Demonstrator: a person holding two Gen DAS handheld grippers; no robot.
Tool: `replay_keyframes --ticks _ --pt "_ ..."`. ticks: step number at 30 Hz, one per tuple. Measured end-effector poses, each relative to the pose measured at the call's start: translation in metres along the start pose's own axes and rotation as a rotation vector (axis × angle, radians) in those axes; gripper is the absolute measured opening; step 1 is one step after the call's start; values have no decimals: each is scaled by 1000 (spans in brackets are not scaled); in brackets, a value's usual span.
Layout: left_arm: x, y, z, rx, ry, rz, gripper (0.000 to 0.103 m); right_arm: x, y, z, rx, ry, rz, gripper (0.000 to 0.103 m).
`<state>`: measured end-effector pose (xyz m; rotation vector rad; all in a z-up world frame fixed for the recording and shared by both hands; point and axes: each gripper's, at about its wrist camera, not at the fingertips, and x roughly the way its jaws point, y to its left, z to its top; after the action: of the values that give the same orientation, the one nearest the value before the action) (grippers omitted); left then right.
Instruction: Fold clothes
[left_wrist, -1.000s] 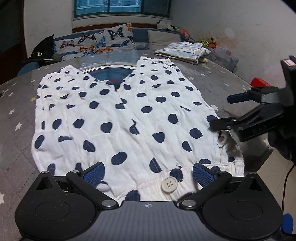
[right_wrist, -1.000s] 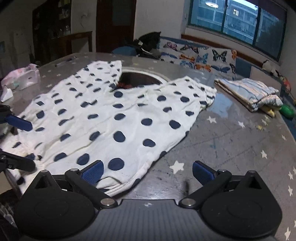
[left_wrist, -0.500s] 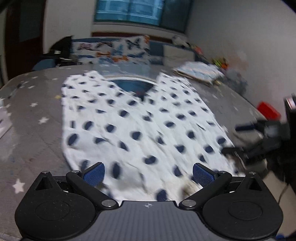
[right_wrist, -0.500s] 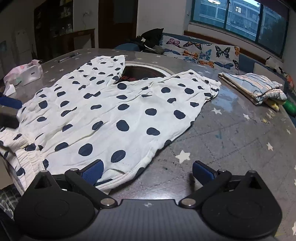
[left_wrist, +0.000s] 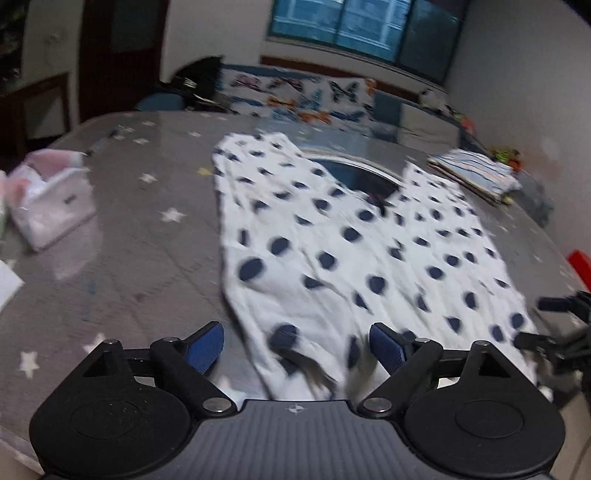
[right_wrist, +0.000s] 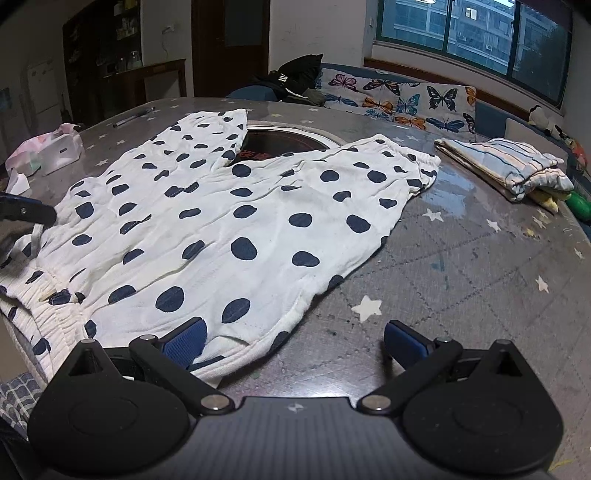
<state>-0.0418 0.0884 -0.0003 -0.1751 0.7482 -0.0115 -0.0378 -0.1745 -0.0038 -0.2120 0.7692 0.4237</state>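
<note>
White trousers with dark blue dots (left_wrist: 354, 251) lie spread flat on the grey star-patterned table (left_wrist: 147, 229), waistband at the near edge, both legs pointing away. They also show in the right wrist view (right_wrist: 221, 229). My left gripper (left_wrist: 297, 345) is open and empty over the waistband's left corner. My right gripper (right_wrist: 293, 341) is open and empty at the right side hem of the trousers, near the table's front. The right gripper's fingers appear at the right edge of the left wrist view (left_wrist: 554, 325).
A folded striped garment (right_wrist: 506, 166) lies at the far right of the table. A white tissue pack (left_wrist: 51, 206) sits at the left. A round dark inset (right_wrist: 284, 138) lies in the table between the trouser legs. A butterfly-print sofa (right_wrist: 399, 96) stands behind.
My left gripper has swung left along the waistband, from its middle by the button to its left corner. My right gripper has shifted slightly along the right hem. Both stay open.
</note>
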Motion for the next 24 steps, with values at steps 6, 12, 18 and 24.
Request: replay_keyframes --ticks 6,12,18,24 --pt "13 2 -1 38 25 107 83 1 -1 0 14 4 6 103" --pt "8 2 -2 87 33 147 83 2 -3 1 19 7 15 103" --pt "-21 -38 -1 255 -44 -70 84 -5 -10 4 61 -8 33 103" --pt "-32 -97 -20 422 -32 -350 83 -12 -20 6 117 -3 48 99"
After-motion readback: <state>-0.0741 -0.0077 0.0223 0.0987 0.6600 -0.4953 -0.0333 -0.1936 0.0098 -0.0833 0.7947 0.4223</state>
